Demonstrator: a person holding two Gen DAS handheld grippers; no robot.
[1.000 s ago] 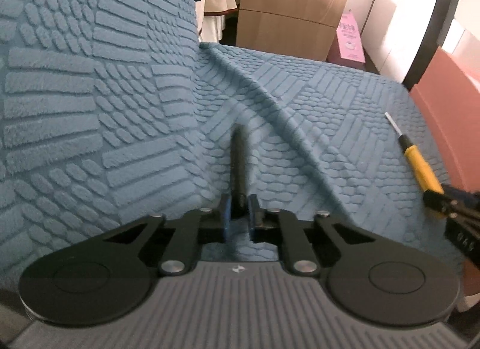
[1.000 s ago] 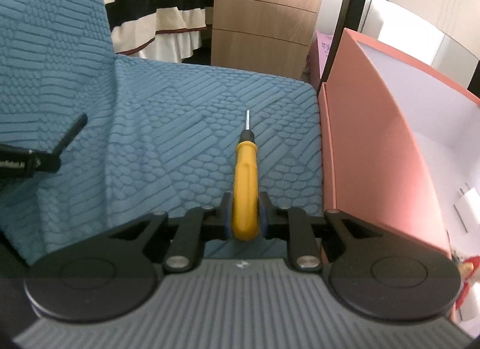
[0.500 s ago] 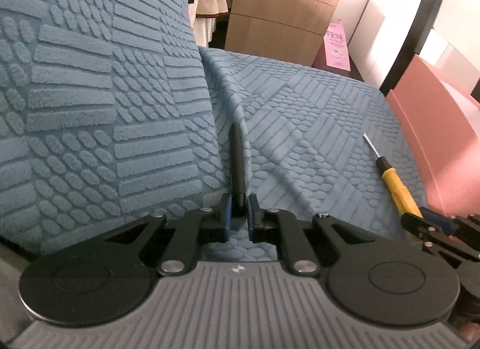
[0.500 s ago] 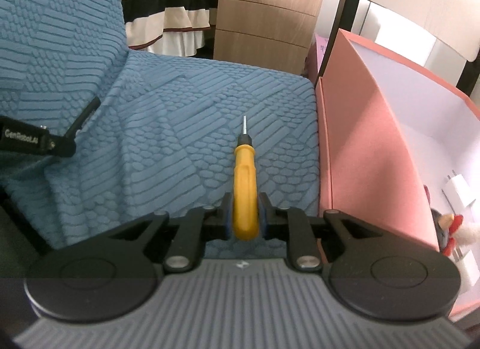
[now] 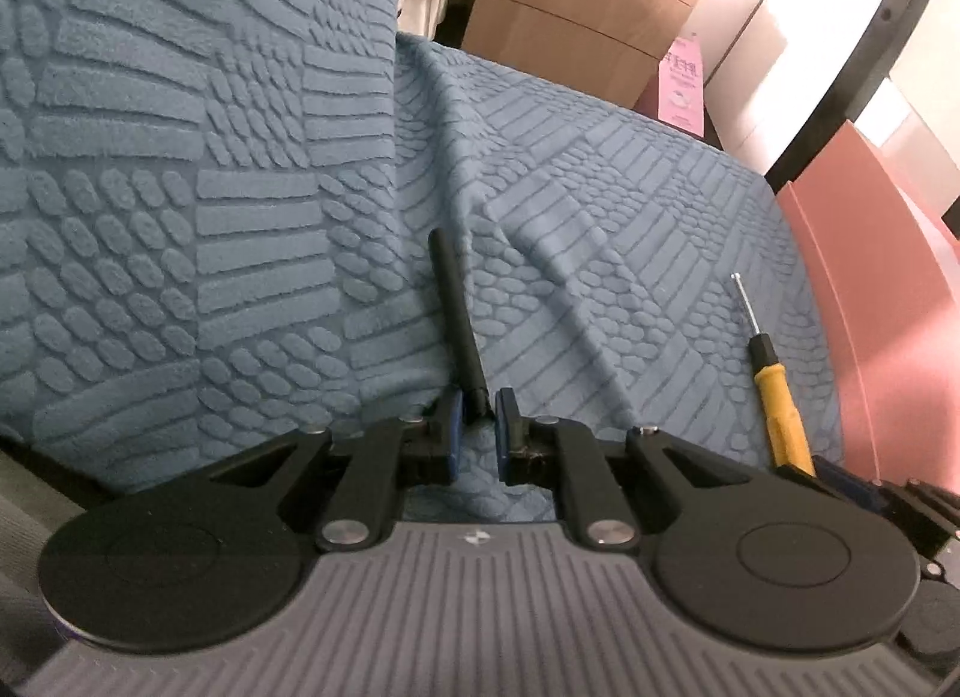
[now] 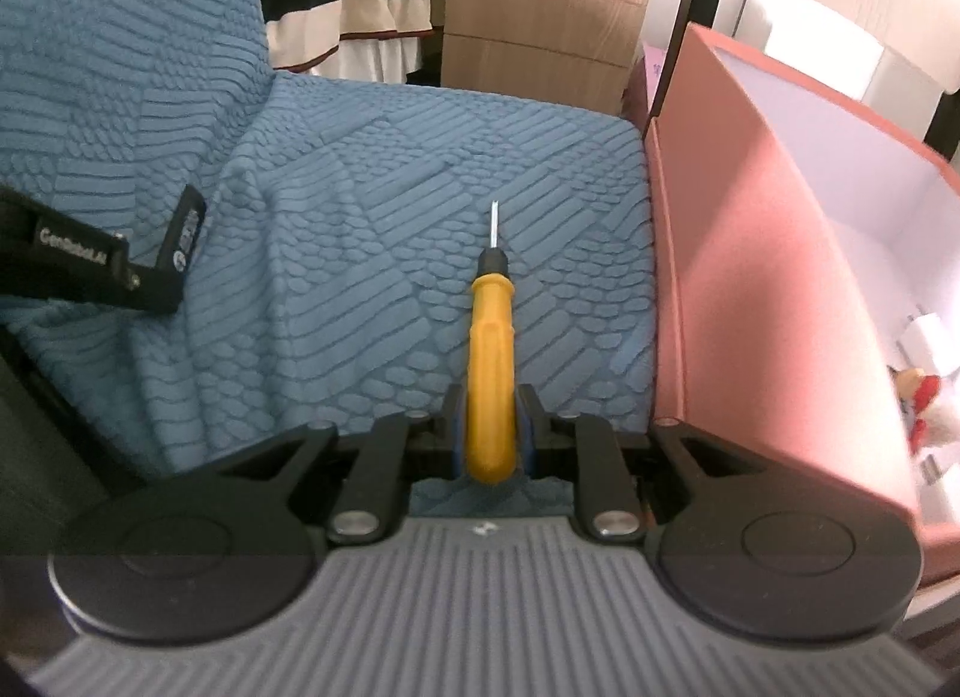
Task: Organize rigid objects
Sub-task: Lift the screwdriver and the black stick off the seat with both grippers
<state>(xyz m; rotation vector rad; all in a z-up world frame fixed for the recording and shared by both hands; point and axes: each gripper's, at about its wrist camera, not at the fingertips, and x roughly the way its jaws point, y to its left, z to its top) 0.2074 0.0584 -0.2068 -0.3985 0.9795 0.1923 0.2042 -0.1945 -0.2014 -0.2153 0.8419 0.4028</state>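
Right gripper [image 6: 491, 438] is clamped on the lower handle of the yellow screwdriver [image 6: 491, 364], whose thin shaft points forward over the blue textured sofa cover [image 6: 384, 229]; the handle's butt end pokes out below the pads. Left gripper [image 5: 478, 427] pinches the base of a slim black rod [image 5: 454, 316], but a narrow gap shows beside the right pad, so how firm the grip is cannot be told, nor what the rod is. Pink box [image 6: 750, 277] stands just beside the sofa on the right, its interior cut off by the frame edge, with small white and red items [image 6: 924, 391] inside too blurred to name.
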